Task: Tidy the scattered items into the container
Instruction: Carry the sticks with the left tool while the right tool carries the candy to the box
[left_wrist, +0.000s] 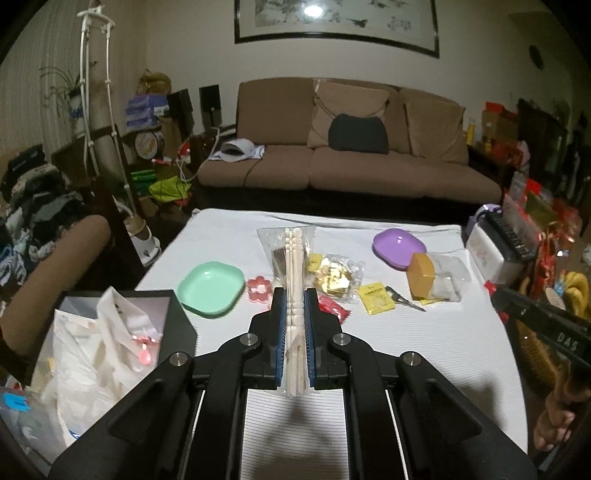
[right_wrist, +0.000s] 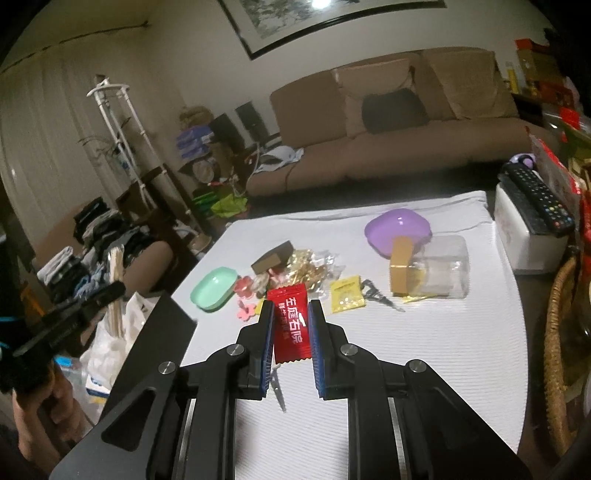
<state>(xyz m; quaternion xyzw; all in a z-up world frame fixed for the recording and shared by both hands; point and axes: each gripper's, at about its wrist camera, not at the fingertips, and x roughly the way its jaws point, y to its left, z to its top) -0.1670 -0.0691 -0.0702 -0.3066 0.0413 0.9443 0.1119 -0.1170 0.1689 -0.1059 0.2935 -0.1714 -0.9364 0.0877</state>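
Note:
My left gripper (left_wrist: 295, 293) is shut on a clear packet of pale wooden sticks (left_wrist: 295, 258), held upright over the white cloth. The same sticks (right_wrist: 116, 295) show at the left of the right wrist view. My right gripper (right_wrist: 291, 306) is shut on a red sweet packet with white lettering (right_wrist: 290, 326). The black box (left_wrist: 181, 321), also (right_wrist: 162, 332), stands at the table's left edge with white plastic bags (left_wrist: 92, 343) inside. Scattered on the cloth are a pink flower piece (left_wrist: 260, 290), a bag of gold sweets (left_wrist: 336, 275), a yellow packet (left_wrist: 376, 299) and a gold box in clear wrap (left_wrist: 421, 275).
A green dish (left_wrist: 210, 288) and a purple dish (left_wrist: 399, 245) sit on the cloth. Small scissors (right_wrist: 277, 387) lie under my right gripper. A white box with a remote control (right_wrist: 535, 206) stands at the right edge, beside a wicker basket (right_wrist: 557, 350). A brown sofa (left_wrist: 351, 166) is behind.

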